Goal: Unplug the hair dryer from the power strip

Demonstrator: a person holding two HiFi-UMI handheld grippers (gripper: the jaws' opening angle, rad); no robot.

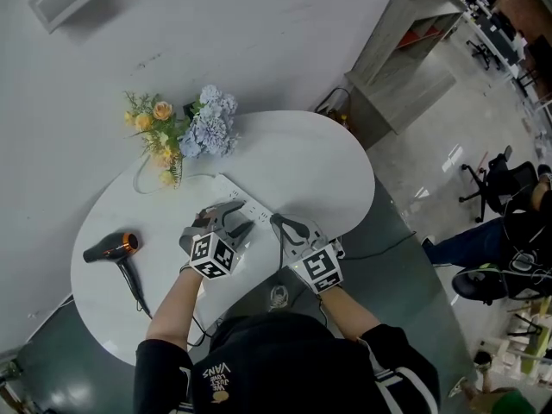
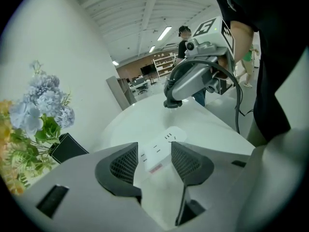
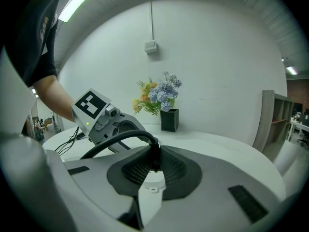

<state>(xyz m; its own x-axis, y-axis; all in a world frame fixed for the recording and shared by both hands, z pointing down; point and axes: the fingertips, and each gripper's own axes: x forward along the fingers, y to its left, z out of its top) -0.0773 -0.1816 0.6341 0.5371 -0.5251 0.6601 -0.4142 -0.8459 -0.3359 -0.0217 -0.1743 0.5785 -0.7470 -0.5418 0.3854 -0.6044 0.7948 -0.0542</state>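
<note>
right claw pinches the hard white plug on its springy black cord; left claw gapes empty over the light white plastic power strip, which probably slides.

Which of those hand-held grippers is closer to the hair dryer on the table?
Left. The left hand-held gripper is over the power strip, toward the hair dryer; the right hand-held gripper is beyond it, farther away.
</note>
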